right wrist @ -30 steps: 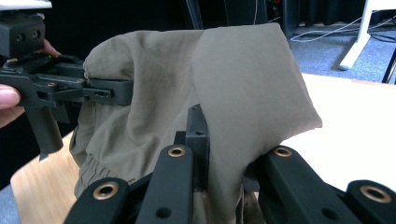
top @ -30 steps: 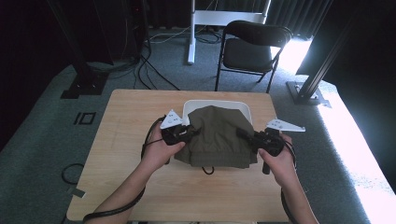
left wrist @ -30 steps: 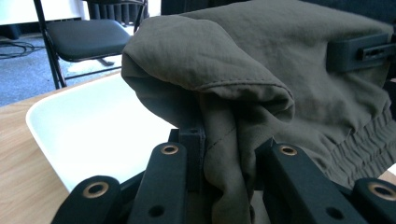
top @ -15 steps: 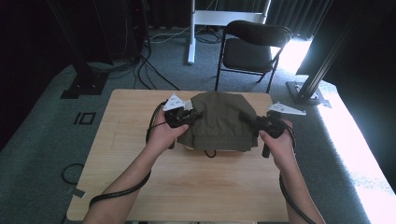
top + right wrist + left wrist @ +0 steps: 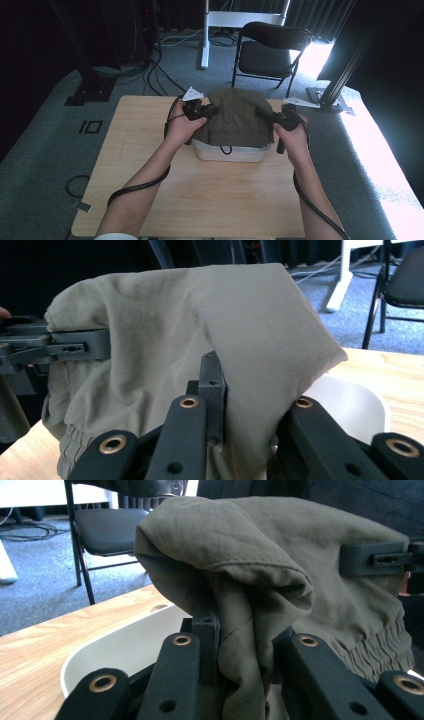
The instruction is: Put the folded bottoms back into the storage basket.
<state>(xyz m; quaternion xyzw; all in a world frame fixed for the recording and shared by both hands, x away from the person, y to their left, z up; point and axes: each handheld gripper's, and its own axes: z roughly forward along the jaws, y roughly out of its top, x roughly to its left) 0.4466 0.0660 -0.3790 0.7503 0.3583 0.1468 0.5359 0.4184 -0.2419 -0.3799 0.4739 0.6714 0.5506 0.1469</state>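
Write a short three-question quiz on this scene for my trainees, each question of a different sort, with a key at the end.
1. True or false: the left gripper and the right gripper each clamp an edge of the olive garment.
2. What lies under the garment? A) a white tray B) a wire basket C) a cardboard box
3. Name the piece of furniture on the carpet beyond the table.

Key
1. True: cloth is pinched between each gripper's shut jaws.
2. A: the white tray shows below the garment's hem.
3. A black folding chair.
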